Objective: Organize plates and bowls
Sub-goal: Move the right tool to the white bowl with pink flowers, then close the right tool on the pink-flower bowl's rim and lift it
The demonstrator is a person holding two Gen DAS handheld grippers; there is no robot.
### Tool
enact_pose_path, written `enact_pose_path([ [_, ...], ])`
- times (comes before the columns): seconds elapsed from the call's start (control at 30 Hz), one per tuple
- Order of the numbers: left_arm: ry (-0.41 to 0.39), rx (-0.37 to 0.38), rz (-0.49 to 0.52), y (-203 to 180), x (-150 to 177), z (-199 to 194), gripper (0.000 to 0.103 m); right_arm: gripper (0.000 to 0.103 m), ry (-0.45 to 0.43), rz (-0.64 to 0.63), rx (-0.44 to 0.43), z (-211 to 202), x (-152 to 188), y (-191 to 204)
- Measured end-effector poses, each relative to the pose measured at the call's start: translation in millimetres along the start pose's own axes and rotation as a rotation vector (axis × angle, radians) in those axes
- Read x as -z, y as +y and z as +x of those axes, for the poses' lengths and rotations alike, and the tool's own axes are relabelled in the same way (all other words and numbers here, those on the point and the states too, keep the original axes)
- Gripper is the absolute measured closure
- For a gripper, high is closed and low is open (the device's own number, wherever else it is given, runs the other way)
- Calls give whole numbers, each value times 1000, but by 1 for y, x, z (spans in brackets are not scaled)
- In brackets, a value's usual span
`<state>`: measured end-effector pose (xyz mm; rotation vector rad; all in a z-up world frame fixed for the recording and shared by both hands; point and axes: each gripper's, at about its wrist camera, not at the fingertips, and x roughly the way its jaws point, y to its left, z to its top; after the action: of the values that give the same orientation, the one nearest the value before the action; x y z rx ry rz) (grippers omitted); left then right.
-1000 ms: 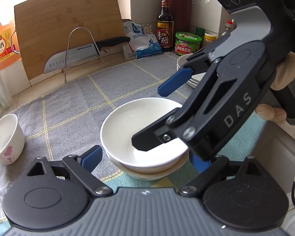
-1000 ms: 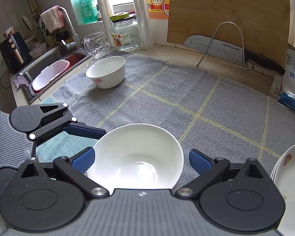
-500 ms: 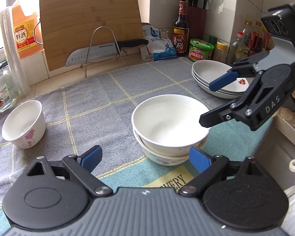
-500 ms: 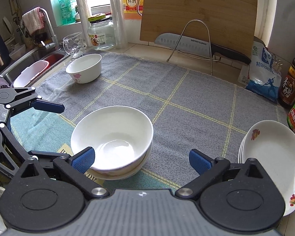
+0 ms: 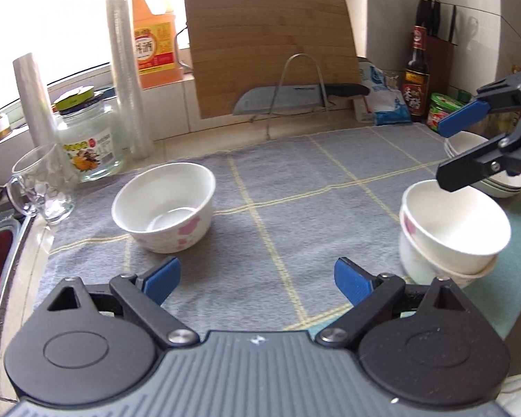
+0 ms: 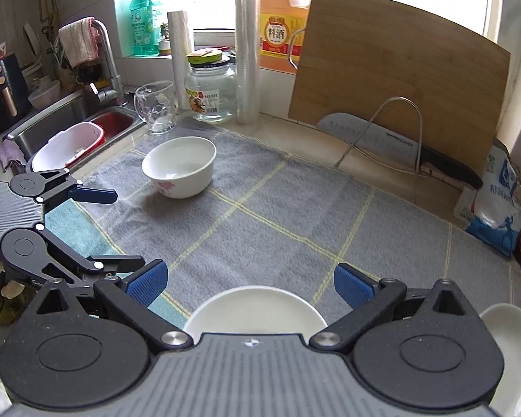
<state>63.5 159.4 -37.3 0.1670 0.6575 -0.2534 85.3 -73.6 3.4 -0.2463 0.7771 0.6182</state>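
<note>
Left claw (image 5: 257, 279) spread above bare cloth (image 5: 295, 208), lone bowl (image 5: 164, 205) near cloth's edge

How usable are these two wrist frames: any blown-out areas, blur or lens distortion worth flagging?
Left wrist view: the window is blown out to white, the cutting board is backlit, and edges look slightly soft. Right wrist view: sharper, but fisheye bends the cutting board and the window overexposes behind the yellow bottle. The loose bowl reads clearly in both.

Bamboo cutting board (image 6: 399, 69) behind knife (image 6: 392, 144), glass jar (image 6: 210, 92) beside mug (image 6: 155, 107), 1 orange bottle (image 6: 281, 31).
</note>
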Motion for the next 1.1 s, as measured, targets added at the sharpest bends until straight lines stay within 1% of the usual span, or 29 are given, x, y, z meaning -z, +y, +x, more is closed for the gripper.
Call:
enact_pose_path([
  [0.07,4,-20,-24,17,0,6,6,0,-6,-27,-26,10,-17,10],
  [0.1,-3,-34,-33,24,1,8,4,0,-9,-39,-34,16,-27,15],
  [0.17,-9,-60,-38,35,2,14,4,0,-8,-63,-59,27,-42,23],
  [0.23,-19,-68,-39,45,2,20,3,0,1,-85,-63,41,-56,31],
  [0.3,-11,-86,-45,52,1,28,3,0,15,-103,-73,56,-68,38],
  [0.47,-29,-114,-41,62,1,43,3,0,54,-117,-117,95,-89,51],
  [0.67,-39,-90,-13,64,-2,57,4,0,83,-98,-152,134,-107,52],
  [0.83,-52,-73,-11,66,-4,65,4,0,110,-87,-164,162,-115,49],
  [0.9,-44,-64,-14,67,-5,69,5,1,119,-75,-176,172,-117,47],
  [1.07,-51,-51,-19,70,-6,73,6,4,142,-68,-189,194,-121,45],
  [1.1,-51,-47,-22,72,-6,74,7,6,146,-67,-195,199,-122,44],
])
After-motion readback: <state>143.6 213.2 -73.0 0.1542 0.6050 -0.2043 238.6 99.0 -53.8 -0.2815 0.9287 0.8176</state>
